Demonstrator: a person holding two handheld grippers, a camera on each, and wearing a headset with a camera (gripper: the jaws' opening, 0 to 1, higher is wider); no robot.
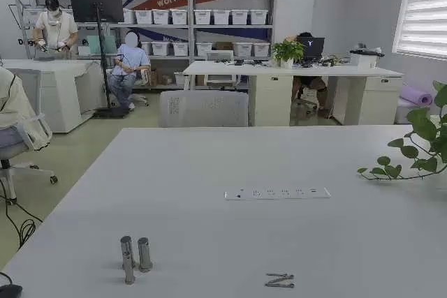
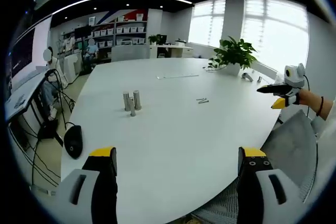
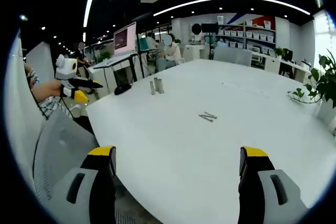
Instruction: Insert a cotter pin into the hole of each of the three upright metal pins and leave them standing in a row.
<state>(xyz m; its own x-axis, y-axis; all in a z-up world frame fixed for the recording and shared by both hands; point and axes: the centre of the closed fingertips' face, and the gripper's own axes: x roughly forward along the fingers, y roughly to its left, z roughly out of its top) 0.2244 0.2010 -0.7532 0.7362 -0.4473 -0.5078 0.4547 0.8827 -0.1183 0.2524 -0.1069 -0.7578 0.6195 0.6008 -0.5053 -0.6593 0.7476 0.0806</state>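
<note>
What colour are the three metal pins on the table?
Silver-grey, bare metal; the pins show best in the head view.

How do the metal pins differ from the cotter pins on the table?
The metal pins stand upright in a tight cluster; the cotter pins lie flat. The metal pins are thick cylinders; the cotter pins are thin wire pieces. In the head view the metal pins sit left, the cotter pins right. Both are grey metal on the white table.
</note>
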